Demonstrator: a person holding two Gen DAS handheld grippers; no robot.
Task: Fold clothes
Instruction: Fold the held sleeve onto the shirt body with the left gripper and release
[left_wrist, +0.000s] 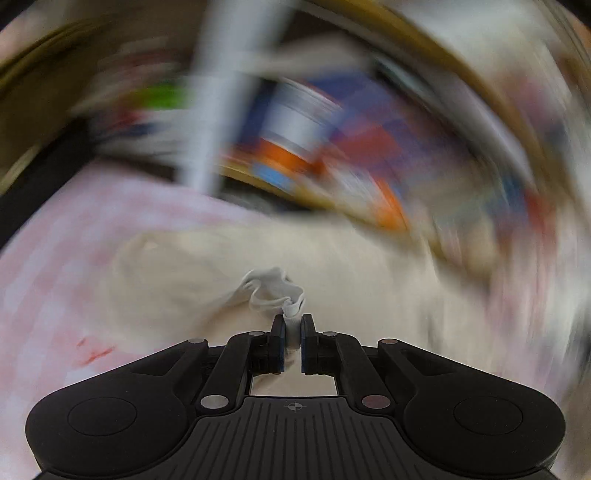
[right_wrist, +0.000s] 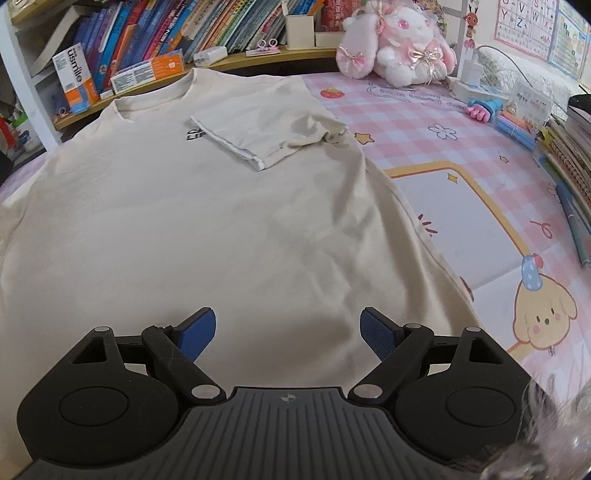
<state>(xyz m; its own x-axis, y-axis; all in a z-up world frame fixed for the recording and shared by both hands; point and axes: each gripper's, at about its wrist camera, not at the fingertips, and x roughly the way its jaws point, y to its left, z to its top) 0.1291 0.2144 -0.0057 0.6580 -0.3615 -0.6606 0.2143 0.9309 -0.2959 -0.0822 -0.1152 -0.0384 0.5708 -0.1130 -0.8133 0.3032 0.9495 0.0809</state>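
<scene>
Left claw (left_wrist: 292, 332) is pinched nearly closed; right claw (right_wrist: 288, 332) is spread wide.

Motion blur smears the shelf (left_wrist: 332, 147) and the pink checked cloth (left_wrist: 55, 277) in the left wrist view.

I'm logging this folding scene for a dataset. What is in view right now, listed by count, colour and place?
T-shirt: one, cream, spread flat on the mat, one sleeve folded inward.
Mat: one, pink checked, under the shirt.
Plush rabbit: one, white and pink, far edge of the mat.
Books: many, multicoloured, on the shelf behind.
Toothpaste box: one, orange and white, shelf, left.
Left gripper: black, fingers shut on a bunched bit of cream fabric; view blurred.
Right gripper: black, blue fingers open above the hem.
</scene>
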